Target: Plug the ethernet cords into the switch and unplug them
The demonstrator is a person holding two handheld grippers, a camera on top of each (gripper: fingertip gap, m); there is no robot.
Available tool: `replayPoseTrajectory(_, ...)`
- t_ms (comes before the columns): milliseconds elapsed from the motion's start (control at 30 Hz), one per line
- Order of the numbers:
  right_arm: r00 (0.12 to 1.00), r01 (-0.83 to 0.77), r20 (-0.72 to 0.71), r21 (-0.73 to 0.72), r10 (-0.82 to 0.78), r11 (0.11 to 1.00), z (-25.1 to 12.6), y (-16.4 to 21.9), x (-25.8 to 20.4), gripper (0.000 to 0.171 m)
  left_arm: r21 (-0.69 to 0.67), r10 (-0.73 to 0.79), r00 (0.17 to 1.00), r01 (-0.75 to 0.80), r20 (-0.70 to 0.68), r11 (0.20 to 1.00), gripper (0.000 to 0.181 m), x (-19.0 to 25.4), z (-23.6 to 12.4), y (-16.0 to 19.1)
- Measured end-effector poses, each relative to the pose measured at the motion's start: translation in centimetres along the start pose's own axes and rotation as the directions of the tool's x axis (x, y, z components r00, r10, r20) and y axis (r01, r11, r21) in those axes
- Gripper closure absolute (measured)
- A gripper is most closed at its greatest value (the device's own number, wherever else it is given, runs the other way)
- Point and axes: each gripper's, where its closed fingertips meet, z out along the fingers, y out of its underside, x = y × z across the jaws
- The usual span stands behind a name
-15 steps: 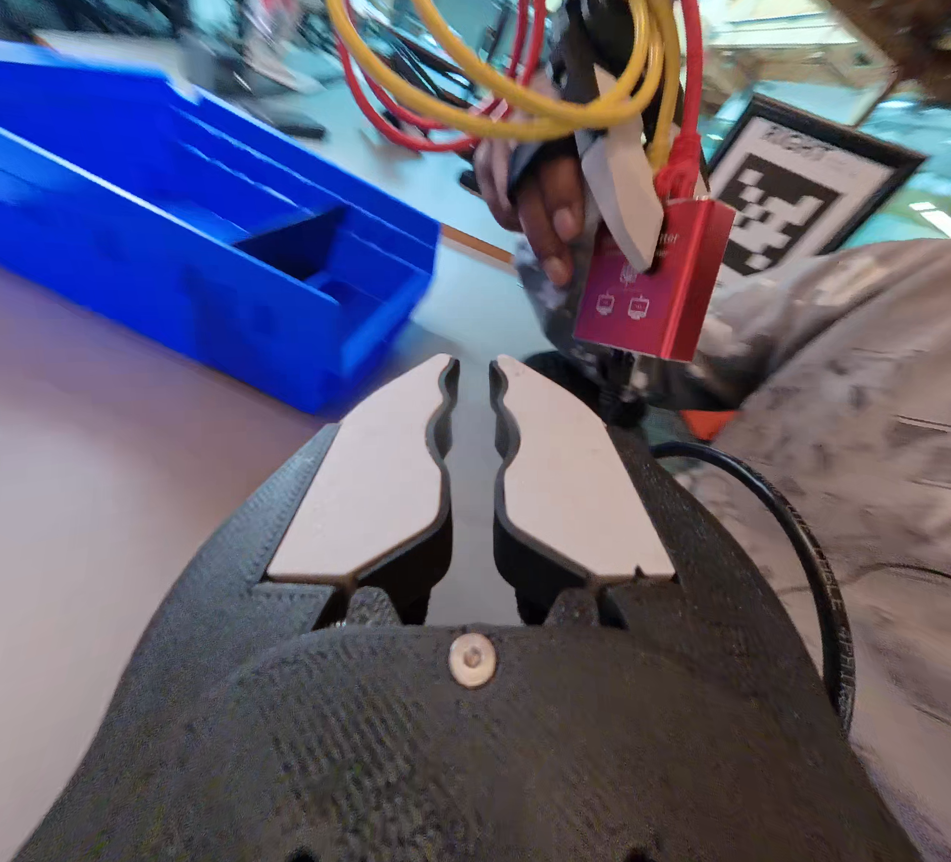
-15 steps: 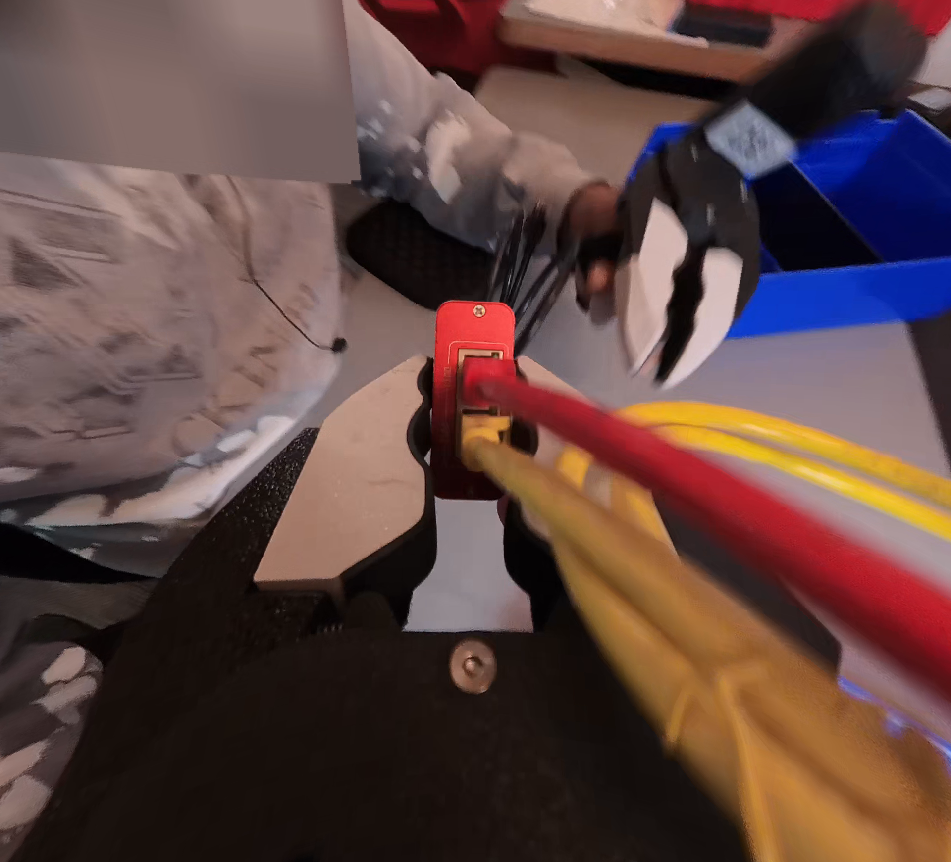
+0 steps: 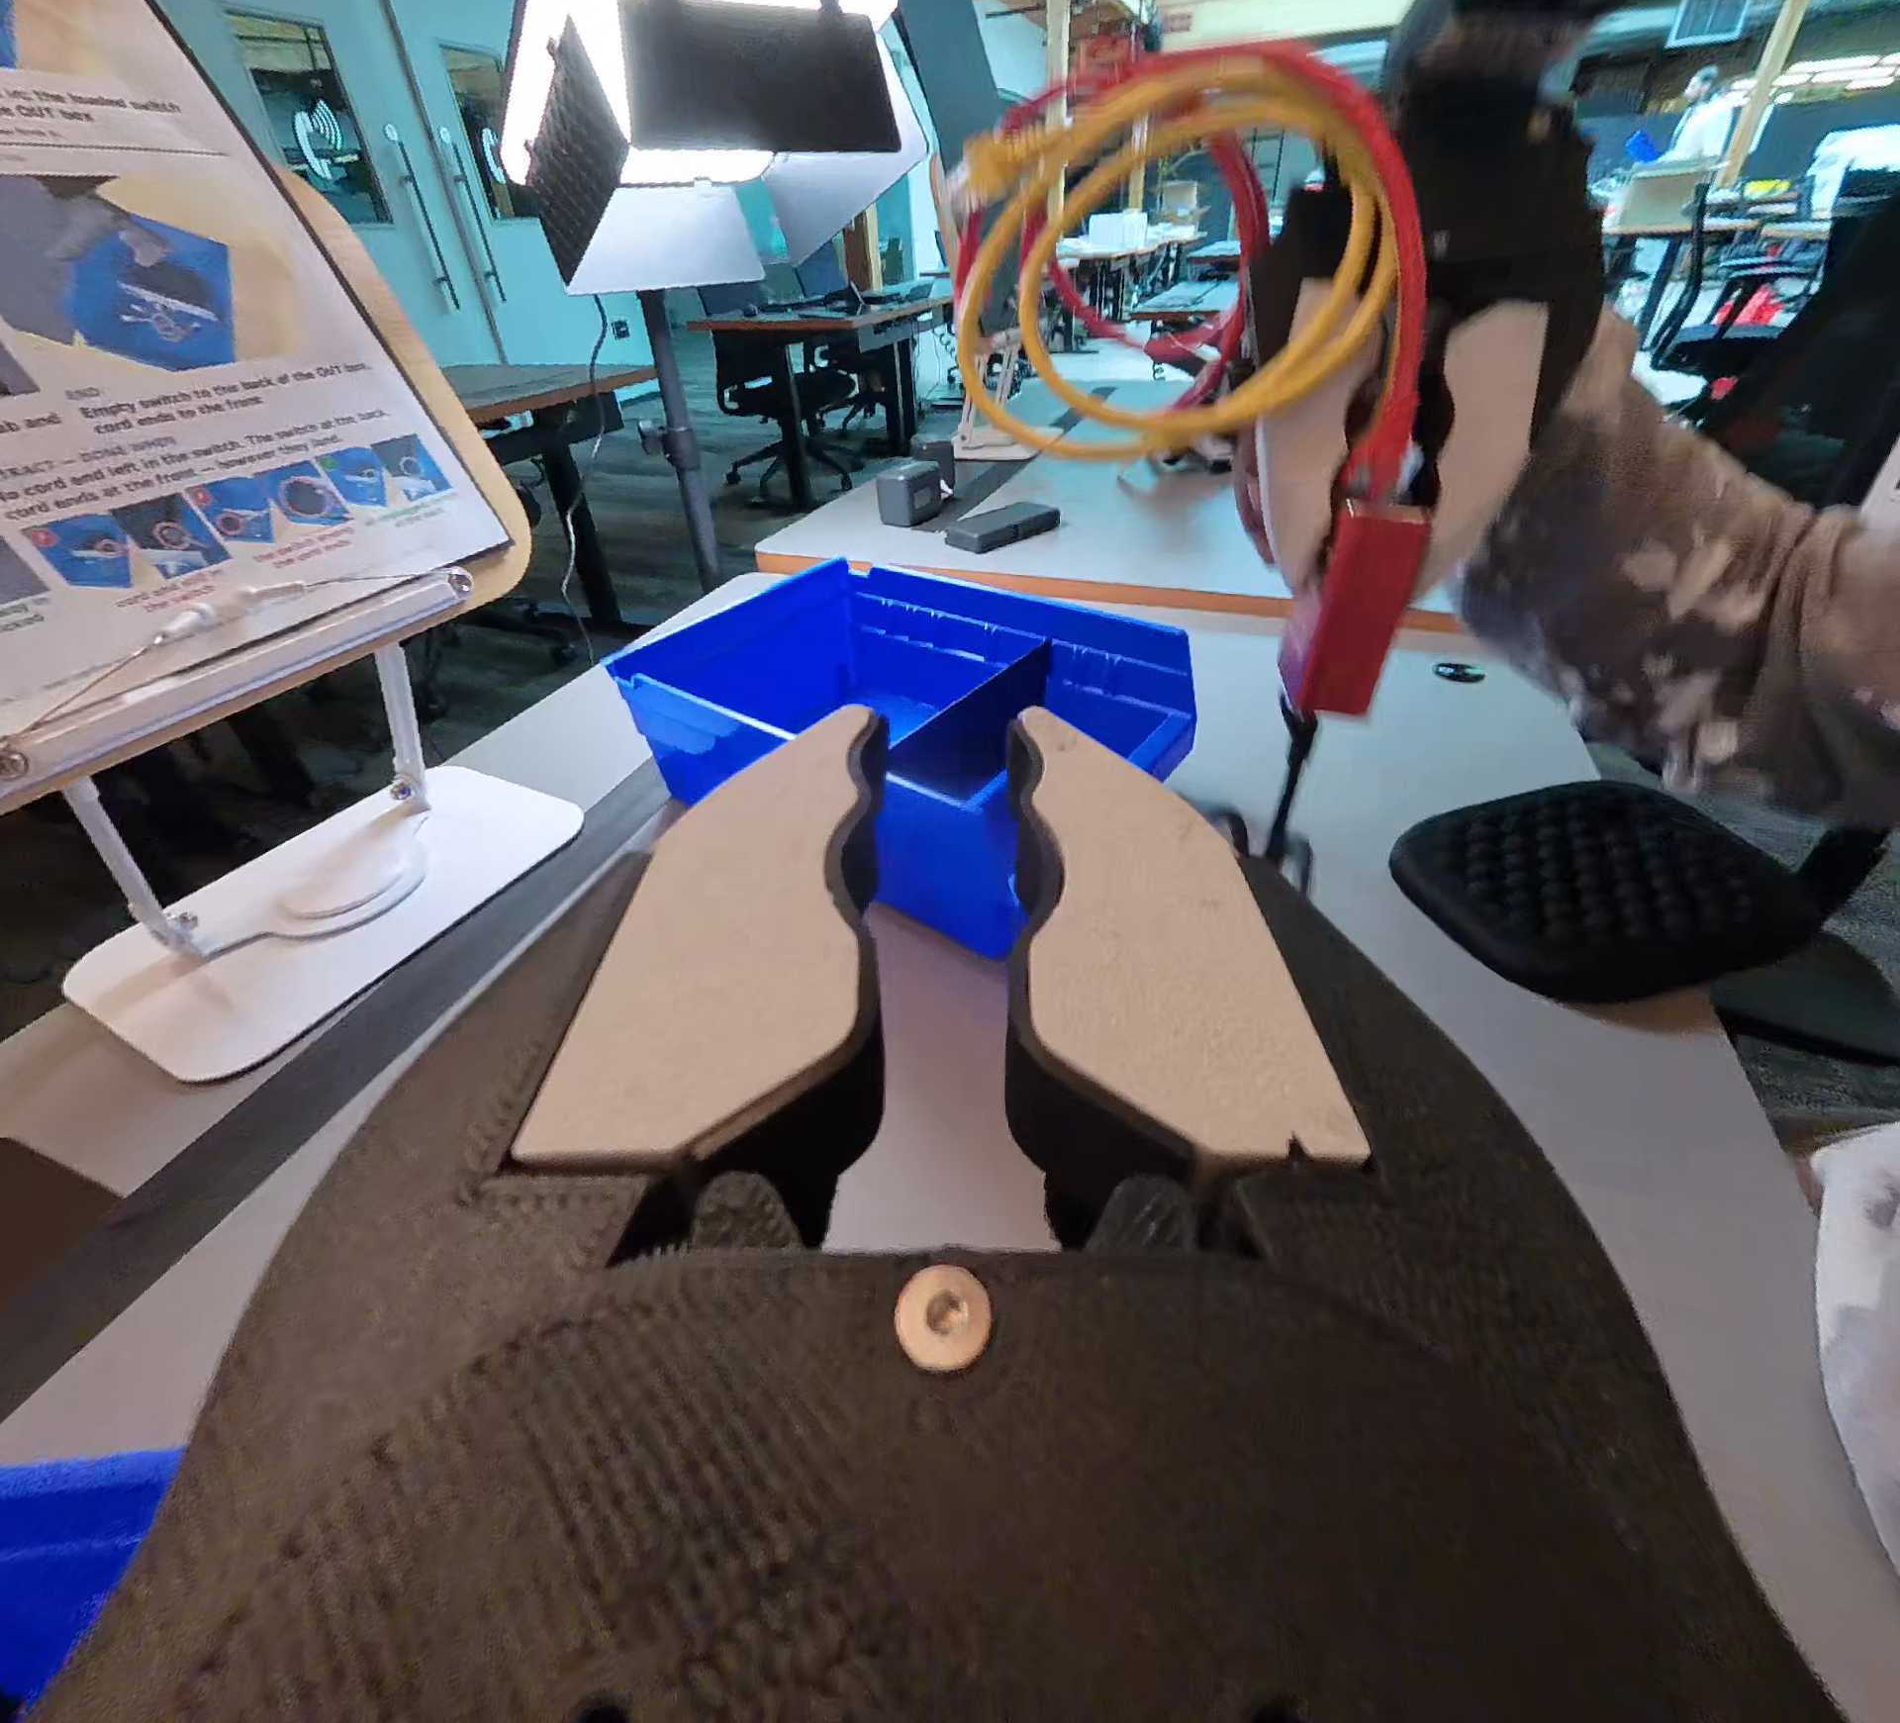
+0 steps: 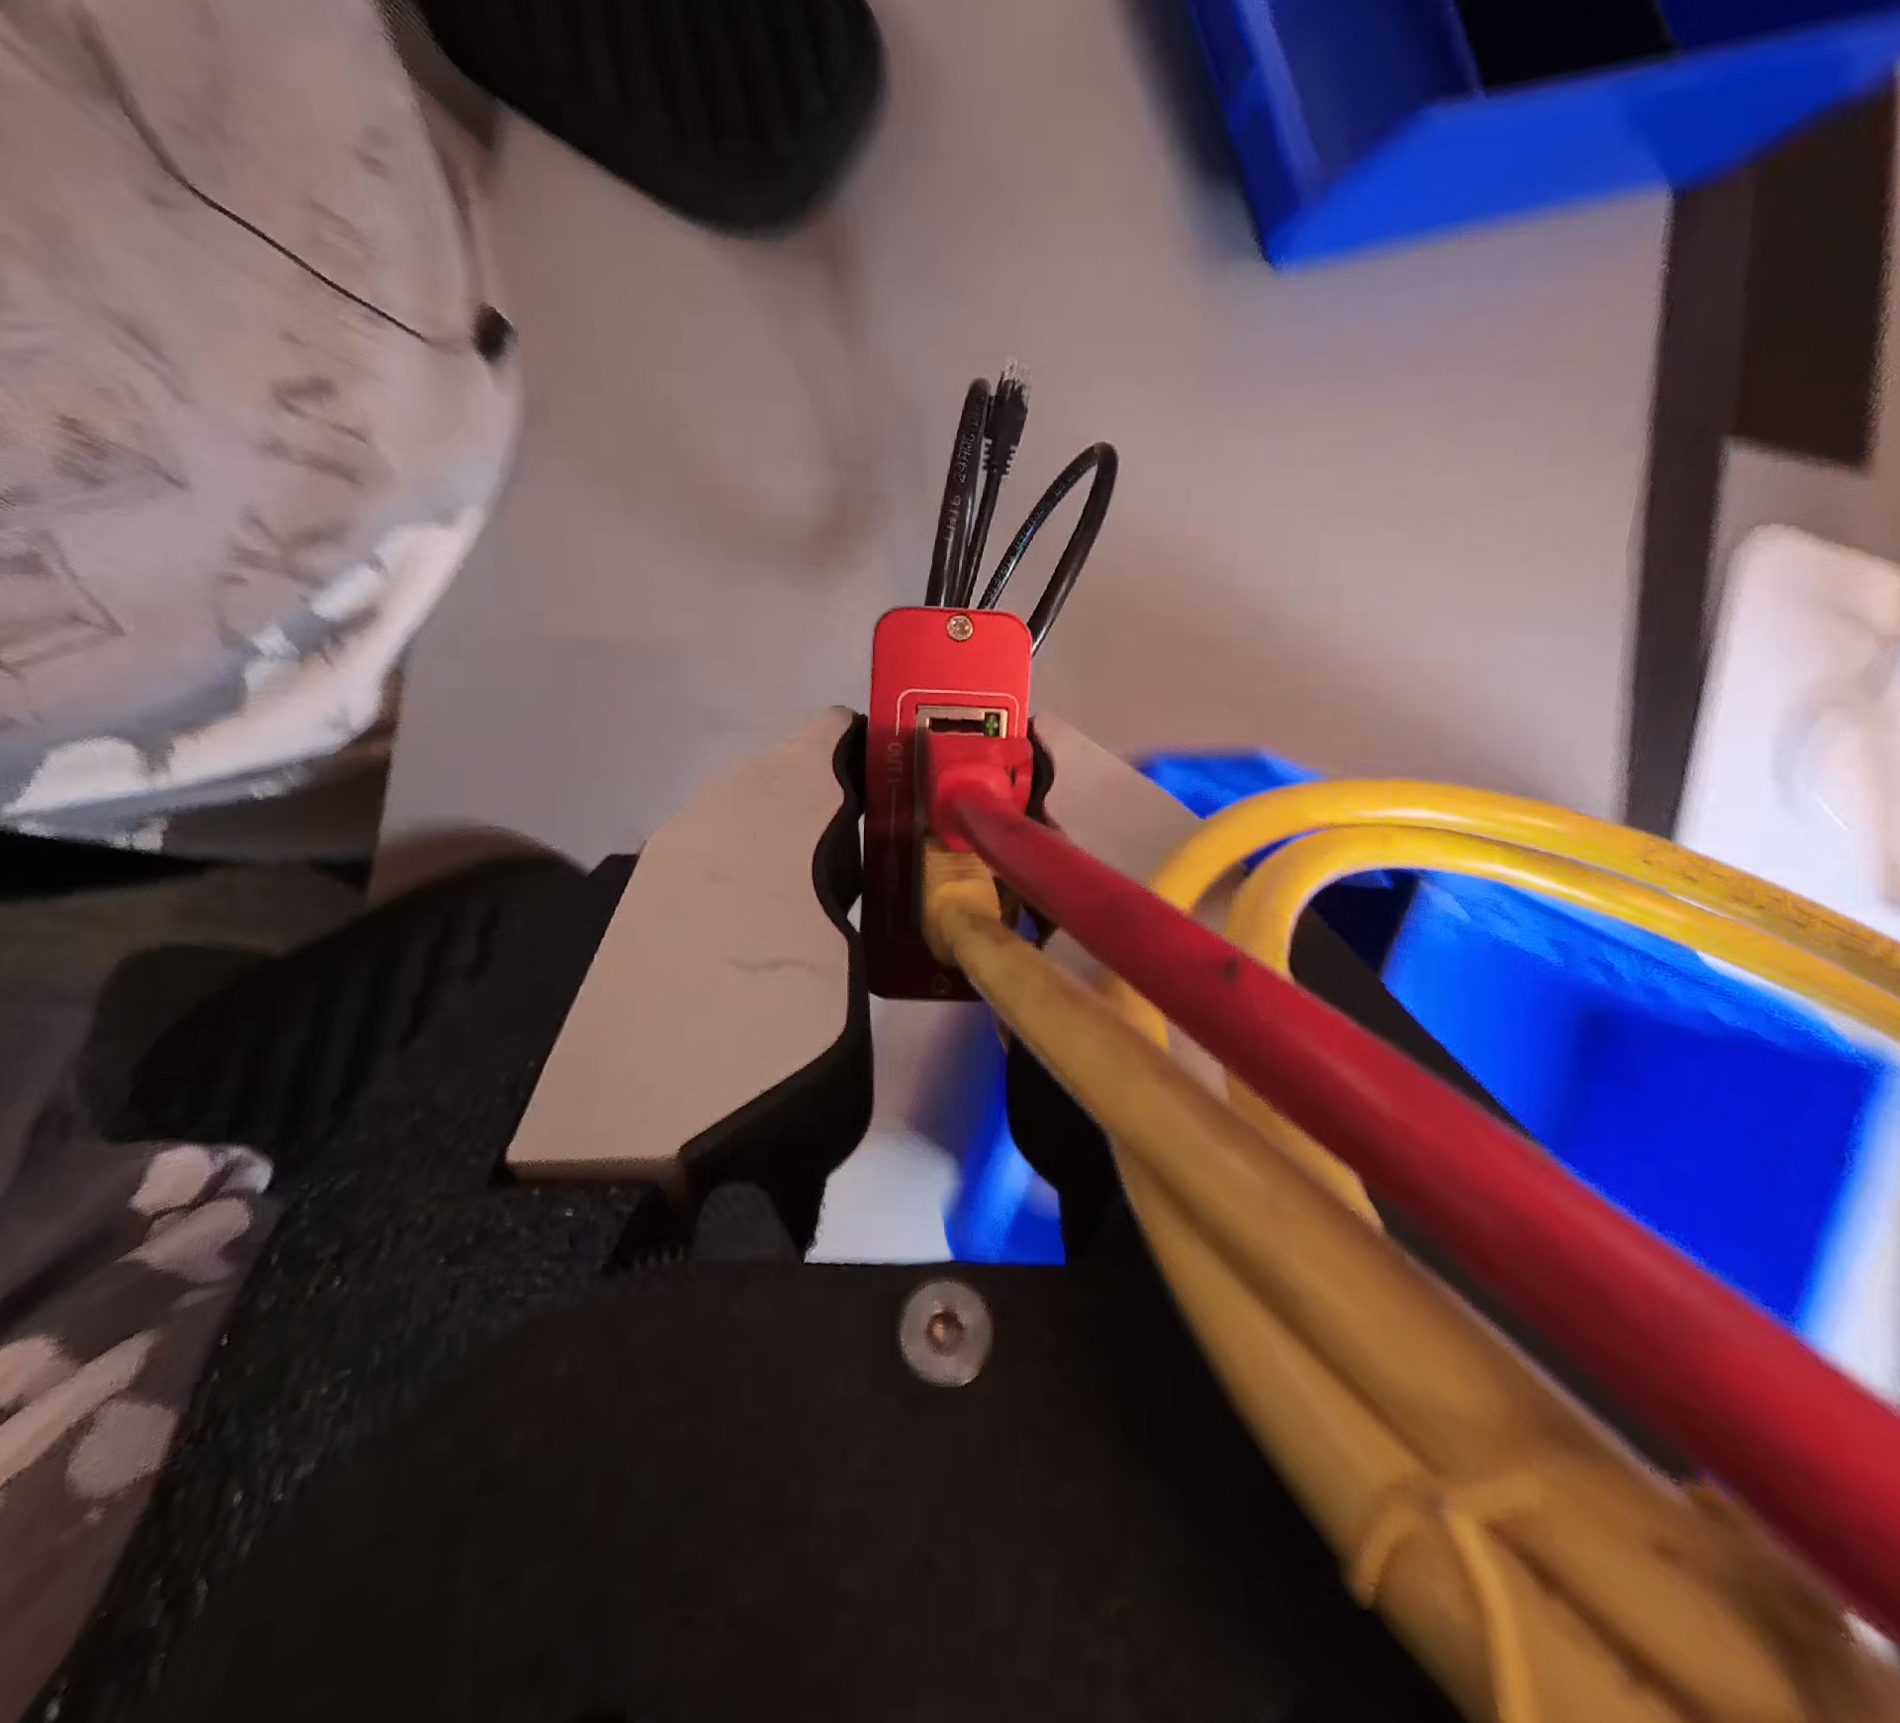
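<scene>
Left gripper (image 3: 944, 753): held low over the worktop, fingers (image 3: 740, 944) level and parted by a narrow gap, nothing between them.

Right gripper (image 4: 946, 774): raised well above the worktop, pointing downward, fingers (image 4: 720, 944) clamped on the sides of the red switch (image 4: 951, 676); patterned sleeve (image 3: 1686, 604) behind it.

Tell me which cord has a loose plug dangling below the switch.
The black cord; the red cord and yellow cord are plugged into the switch face.

switch (image 4: 948, 697): red metal, satin
cords (image 4: 1337, 1036): smooth rubbery jackets
bin (image 3: 925, 676): glossy blue plastic
gripper (image 3: 941, 851) pads: matt, grainy
</scene>
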Motion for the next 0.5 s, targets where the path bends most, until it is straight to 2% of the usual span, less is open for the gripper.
replayPoseTrajectory(133, 0.991, -0.052, -0.128, -0.16, 0.032, 0.986, -5.5, 0.3, 4.5, 0.144, -0.046, -0.015, 0.999, 0.016, 0.037, 0.999, 0.157, -0.3, -0.8, 2.1)
replayPoseTrajectory(300, 0.944, -0.225, -0.308, -0.346, 0.116, 0.911, -10.7, 2.9, 12.0, 0.144, -0.091, -0.073, 0.995, 0.079, 0.066, 0.993, 0.156, -0.6, -2.0, 5.2)
replayPoseTrajectory(400, 0.908, -0.316, -0.389, -0.384, 0.158, 0.868, -10.8, 6.0, 16.4, 0.144, -0.107, -0.093, 0.992, 0.102, 0.085, 0.989, 0.156, -0.7, -2.8, 6.8)
replayPoseTrajectory(500, 0.888, -0.38, -0.404, -0.369, 0.222, 0.848, -7.7, 10.3, 19.4, 0.144, -0.126, -0.11, 0.989, 0.122, 0.098, 0.985, 0.156, -0.8, -3.4, 8.1)
